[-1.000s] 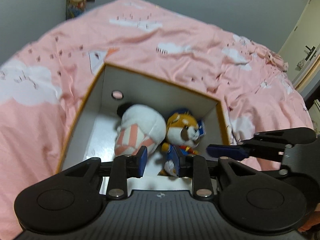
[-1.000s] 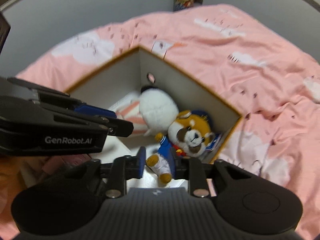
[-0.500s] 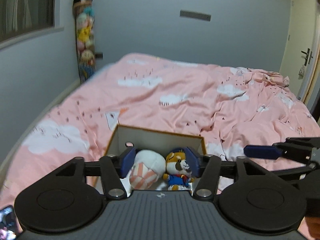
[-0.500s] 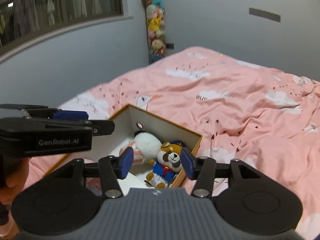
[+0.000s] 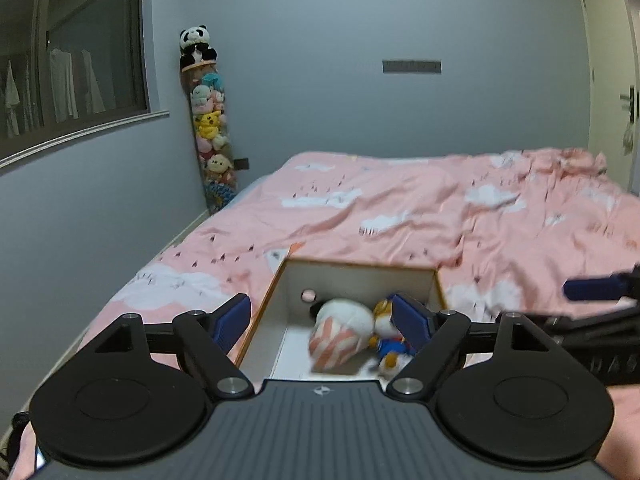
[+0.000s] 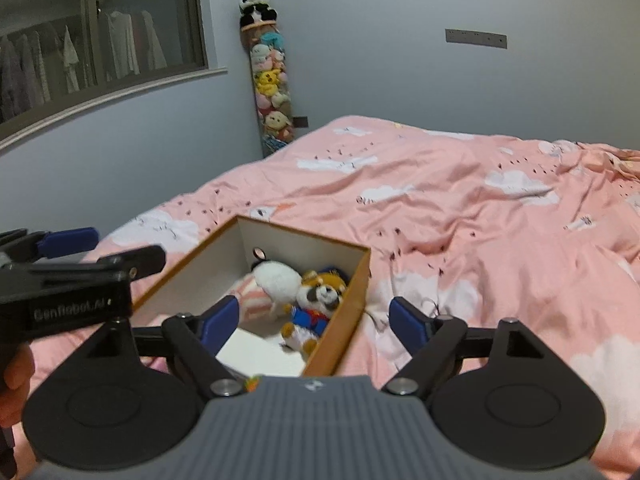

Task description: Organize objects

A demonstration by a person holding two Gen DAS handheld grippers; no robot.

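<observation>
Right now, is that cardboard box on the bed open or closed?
Open. The box has no lid on it, so both views look straight in at the white plush and the orange plush lying inside.

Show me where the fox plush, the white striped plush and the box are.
fox plush (image 6: 320, 296), right wrist view, face.
white striped plush (image 6: 278, 278), right wrist view, white head.
box (image 6: 344, 312), right wrist view, right wall.

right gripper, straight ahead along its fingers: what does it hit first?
Probably the box's near right wall or the pink duvet just beyond; the right gripper is open and empty. Depth unclear.
</observation>
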